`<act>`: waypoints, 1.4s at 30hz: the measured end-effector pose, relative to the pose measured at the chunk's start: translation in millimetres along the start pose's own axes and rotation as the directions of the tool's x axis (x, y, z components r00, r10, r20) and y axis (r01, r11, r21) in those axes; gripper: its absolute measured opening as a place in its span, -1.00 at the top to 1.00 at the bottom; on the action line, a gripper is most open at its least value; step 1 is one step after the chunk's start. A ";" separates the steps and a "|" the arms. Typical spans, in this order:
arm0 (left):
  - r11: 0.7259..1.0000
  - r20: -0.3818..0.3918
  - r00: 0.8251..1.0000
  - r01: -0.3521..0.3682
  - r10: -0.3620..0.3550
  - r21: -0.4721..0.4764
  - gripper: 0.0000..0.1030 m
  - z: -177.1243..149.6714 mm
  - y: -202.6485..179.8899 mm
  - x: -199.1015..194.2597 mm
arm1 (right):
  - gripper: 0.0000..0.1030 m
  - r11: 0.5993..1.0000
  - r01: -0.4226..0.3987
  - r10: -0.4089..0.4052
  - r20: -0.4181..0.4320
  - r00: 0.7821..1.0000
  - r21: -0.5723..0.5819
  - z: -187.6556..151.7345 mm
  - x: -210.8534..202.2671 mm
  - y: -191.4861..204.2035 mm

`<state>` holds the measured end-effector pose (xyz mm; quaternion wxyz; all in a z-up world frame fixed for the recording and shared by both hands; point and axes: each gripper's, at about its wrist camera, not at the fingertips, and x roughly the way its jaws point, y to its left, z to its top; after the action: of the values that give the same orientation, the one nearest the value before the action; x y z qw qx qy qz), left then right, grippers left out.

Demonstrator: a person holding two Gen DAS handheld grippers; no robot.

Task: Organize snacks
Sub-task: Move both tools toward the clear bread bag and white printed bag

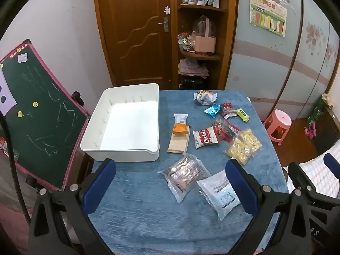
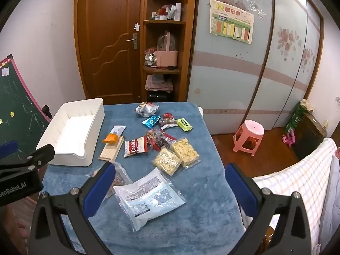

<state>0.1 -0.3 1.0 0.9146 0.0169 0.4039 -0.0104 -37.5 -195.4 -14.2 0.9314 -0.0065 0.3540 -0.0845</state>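
Blue plush cloth covers the table [image 1: 136, 216]; both wrist views look down on it; left gripper [image 1: 170, 182] spread wide, nothing between its blue pads; right gripper [image 2: 170, 182] likewise spread wide, the pale blue-and-white packet [image 2: 148, 197] lying on the cloth between and beyond its fingers, untouched. Right view alone shows the left gripper's body at its left edge, and a checked cloth [image 2: 297, 182] at lower right; left view alone shows the green chalkboard [image 1: 40, 114] in full and the whole clear packet of brown pieces [image 1: 184, 176], which the right view half hides behind a finger. Snacks lie loose right of centre: red Cookie pack [image 1: 206, 140], two clear bags of yellow pieces [image 1: 244, 146], orange-capped sachet on a tan wafer pack [image 1: 179, 136], small blue, red and green wrappers [image 1: 225, 110] further up, a crumpled white wrapper [image 1: 205, 96] at the far edge. White plastic bin [image 1: 99, 146] at centre left of the left view, ribbed inside walls, holding nothing; no snack touches it.
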 end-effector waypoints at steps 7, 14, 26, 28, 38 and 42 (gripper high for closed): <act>1.000 -0.013 1.000 0.017 -0.017 -0.004 -0.99 1.3 -0.8 -1.7 | -1.00 1.000 -0.002 0.002 -0.004 1.000 -0.007 -1.3 1.0 1.5; 0.999 -0.009 0.999 0.037 -0.037 -0.007 -0.99 -4.3 -5.0 -0.3 | -1.00 1.000 -0.002 0.002 -0.010 1.000 0.000 2.8 -1.2 -3.1; 0.999 -0.007 0.999 0.047 -0.047 -0.011 -0.99 -0.8 4.1 2.8 | -1.00 1.000 -0.003 0.003 -0.018 1.000 -0.005 -5.6 3.7 3.0; 0.998 0.000 0.999 0.054 -0.054 -0.013 -0.99 -0.2 5.2 2.7 | -1.00 1.000 -0.001 0.001 -0.016 1.000 -0.005 -5.5 3.7 3.2; 0.998 0.072 0.995 0.064 -0.063 -0.014 -0.99 2.5 4.3 -5.6 | -1.00 1.000 0.004 -0.004 -0.013 1.000 0.002 -2.2 3.8 -2.5; 0.998 0.077 0.995 0.065 -0.064 -0.013 -0.99 1.2 5.7 -8.1 | -1.00 1.000 0.013 -0.013 -0.007 1.000 0.017 -1.1 3.1 -6.4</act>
<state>-4.3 5.4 8.0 0.9287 -0.0039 0.3689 -0.0375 -37.0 -202.1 -16.6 0.9296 -0.0007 0.3565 -0.0935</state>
